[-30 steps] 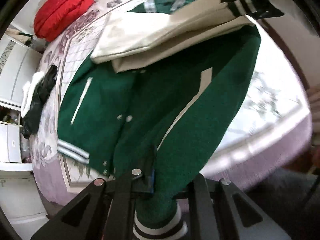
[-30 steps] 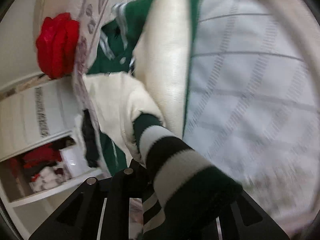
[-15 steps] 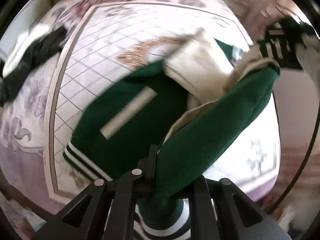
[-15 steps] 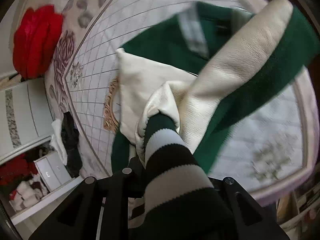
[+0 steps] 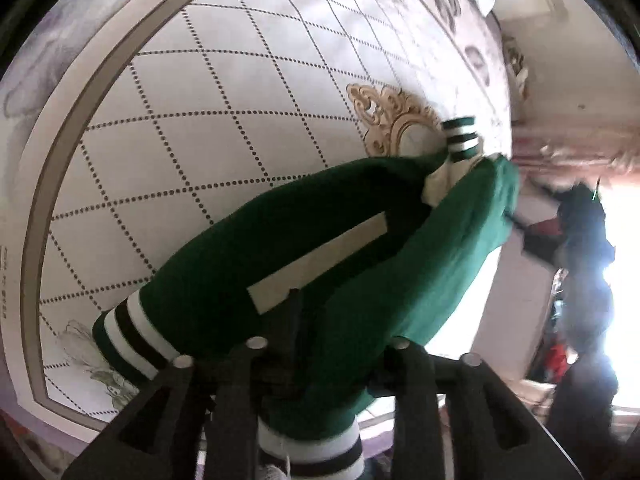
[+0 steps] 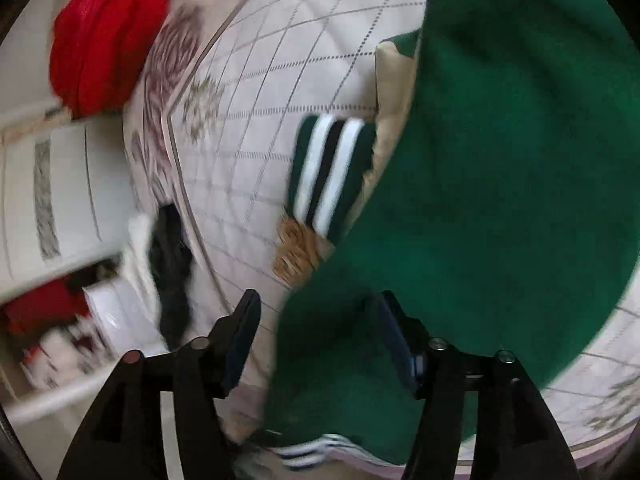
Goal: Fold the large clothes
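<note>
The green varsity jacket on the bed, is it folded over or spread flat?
Folded over: the green varsity jacket is doubled on itself, one green layer lying over another, a striped cuff poking out from underneath.

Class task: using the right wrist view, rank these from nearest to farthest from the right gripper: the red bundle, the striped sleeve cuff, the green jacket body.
1. Green jacket body: between the opening jaws of the right gripper.
2. Striped sleeve cuff: on the bedspread, just beyond.
3. Red bundle: far upper left corner.
</note>
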### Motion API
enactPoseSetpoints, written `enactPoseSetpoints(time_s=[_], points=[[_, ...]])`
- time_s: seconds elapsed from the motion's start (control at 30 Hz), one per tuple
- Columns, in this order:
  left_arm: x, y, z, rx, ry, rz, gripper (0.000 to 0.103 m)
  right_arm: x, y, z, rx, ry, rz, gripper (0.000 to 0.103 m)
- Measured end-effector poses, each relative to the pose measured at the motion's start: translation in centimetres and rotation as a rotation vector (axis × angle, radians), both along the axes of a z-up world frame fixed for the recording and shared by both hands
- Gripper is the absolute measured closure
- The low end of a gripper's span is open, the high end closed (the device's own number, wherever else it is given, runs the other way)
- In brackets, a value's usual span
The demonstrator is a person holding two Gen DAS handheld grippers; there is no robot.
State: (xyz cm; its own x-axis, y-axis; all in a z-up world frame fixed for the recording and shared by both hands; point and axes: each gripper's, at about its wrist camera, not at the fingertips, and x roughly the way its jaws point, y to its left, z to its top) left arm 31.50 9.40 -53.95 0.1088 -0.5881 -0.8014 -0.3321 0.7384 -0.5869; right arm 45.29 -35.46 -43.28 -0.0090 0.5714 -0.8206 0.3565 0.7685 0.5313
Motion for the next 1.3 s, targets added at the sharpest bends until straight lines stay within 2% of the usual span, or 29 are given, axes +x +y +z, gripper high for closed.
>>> enactPoseSetpoints(time_s=[0.1, 0.17, 0.2, 0.3, 0.4, 0.53, 0.57, 0.6, 0.63, 0.67, 0.8, 0.87, 0.93, 0.97, 1.13, 1.2, 1.3], points=[[0.3, 2.7, 1.0, -0.006, -0.004, 0.063, 0.074, -3.7, 0.5, 0.1, -0.065, 0.007, 0.052, 0.038], [0.6, 5.2, 1.5, 0.044, -0.027, 0.121, 0.073, -6.1, 0.7, -0.2, -0.097, 0.02, 0.072, 0.038], [0.6, 6.9, 1.8, 0.1, -0.029, 0.159, 0.072, -7.2, 0.7, -0.3, -0.112, 0.023, 0.077, 0.038], [0.2, 8.8, 2.6, 0.148, -0.041, 0.179, 0.072, -9.7, 0.3, -0.9, -0.124, 0.038, 0.049, 0.038], [-1.5, 6.6, 1.7, 0.173, 0.005, 0.145, 0.072, -12.0, -0.4, -1.8, -0.109, 0.07, -0.011, 0.038], [-3.4, 1.5, -1.4, 0.166, 0.102, 0.084, 0.072, -14.5, -0.8, -2.9, -0.106, 0.104, -0.04, 0.038], [-3.5, 0.6, -2.0, 0.194, 0.09, 0.08, 0.072, -15.0, -0.8, -3.3, -0.104, 0.113, -0.042, 0.038], [-3.6, 0.1, -2.0, 0.231, 0.065, 0.073, 0.078, -15.5, -0.8, -3.6, -0.105, 0.12, -0.042, 0.038], [-3.8, -0.4, -2.0, 0.275, 0.033, 0.071, 0.098, -16.0, -0.8, -3.8, -0.111, 0.125, -0.04, 0.038], [-3.8, -0.6, -2.0, 0.289, 0.016, 0.079, 0.101, -16.4, -0.7, -4.0, -0.12, 0.127, -0.034, 0.038], [-5.8, 0.7, 1.4, 0.289, -0.087, 0.18, 0.102, -17.6, -0.9, -4.3, -0.142, 0.122, -0.023, 0.038], [-7.2, 2.0, 3.4, 0.279, -0.113, 0.23, 0.102, -18.1, -1.2, -4.4, -0.143, 0.122, -0.032, 0.038], [-8.2, 3.1, 3.7, 0.306, -0.117, 0.23, 0.102, -18.6, -1.5, -4.7, -0.143, 0.131, -0.043, 0.038], [-8.4, 3.7, 2.9, 0.332, -0.099, 0.233, 0.102, -18.8, -1.6, -4.7, -0.141, 0.133, -0.051, 0.038], [-8.8, 6.5, -4.0, 0.34, 0.046, 0.276, 0.102, -19.1, -2.9, -4.6, -0.159, 0.129, -0.066, 0.038], [-8.9, 7.3, -5.1, 0.337, 0.06, 0.294, 0.102, -18.9, -3.7, -4.2, -0.17, 0.121, -0.086, 0.038], [-8.7, 7.6, -4.8, 0.345, 0.05, 0.285, 0.101, -18.6, -5.4, -4.0, -0.199, 0.1, -0.119, 0.038]])
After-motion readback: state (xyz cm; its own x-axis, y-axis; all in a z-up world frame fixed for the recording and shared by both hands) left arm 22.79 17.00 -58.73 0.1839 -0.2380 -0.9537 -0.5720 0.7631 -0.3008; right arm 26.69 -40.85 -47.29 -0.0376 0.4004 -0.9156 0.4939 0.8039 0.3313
